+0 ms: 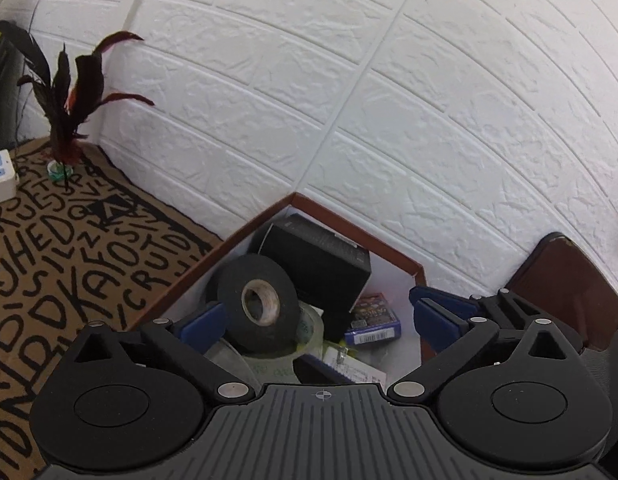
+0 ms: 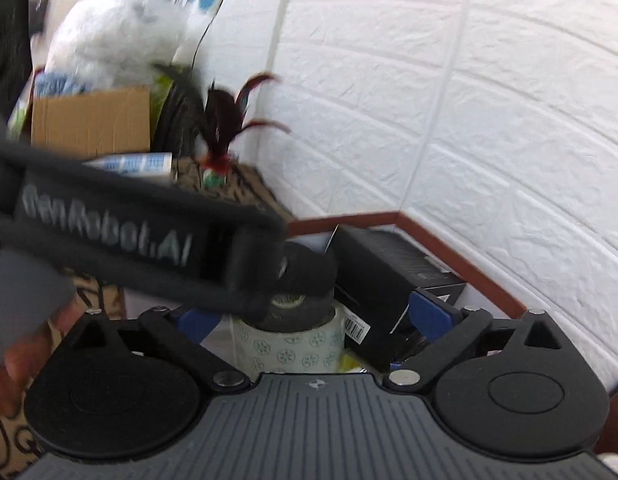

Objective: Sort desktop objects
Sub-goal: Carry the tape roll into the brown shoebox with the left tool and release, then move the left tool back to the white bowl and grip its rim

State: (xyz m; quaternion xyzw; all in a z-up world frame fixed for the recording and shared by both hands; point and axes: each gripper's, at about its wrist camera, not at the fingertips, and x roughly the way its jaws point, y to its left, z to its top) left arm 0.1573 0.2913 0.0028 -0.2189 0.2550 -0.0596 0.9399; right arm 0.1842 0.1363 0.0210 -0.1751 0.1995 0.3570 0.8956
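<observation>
The left gripper (image 1: 315,312) hangs over a brown-rimmed white storage box (image 1: 405,265), its blue-padded fingers (image 1: 203,320) spread wide and holding nothing. Between the fingers, at 12 o'clock from the gripper body, a black roll of cloth tape (image 1: 257,298) sits tilted on top of a clear roll of packing tape printed with green marks (image 1: 305,336). A black rectangular carton (image 1: 321,254) lies behind the two rolls, toward the box's far corner. At 2 o'clock from the black roll, a small blue card pack with a barcode label (image 1: 374,318) rests on the box floor.

Outside the box, at 10 o'clock, a brown cloth printed with black letters (image 1: 69,240) covers the surface. On it stand a dark red-and-black feather shuttlecock (image 1: 67,120) and, at the far left edge, a white power strip (image 1: 1,176). A white brick-pattern wall (image 1: 389,100) runs behind everything.

The right gripper (image 2: 315,314) is over the same box (image 2: 461,258), its fingers likewise spread and empty. A blurred black strap with pale lettering (image 2: 109,232) crosses the view from 9 o'clock and hides part of the black roll (image 2: 309,276). Below it the green-marked clear roll (image 2: 289,348) stands beside the black carton (image 2: 393,276). At 11 o'clock a corrugated cardboard box (image 2: 91,120) stands beyond the shuttlecock (image 2: 225,136).
</observation>
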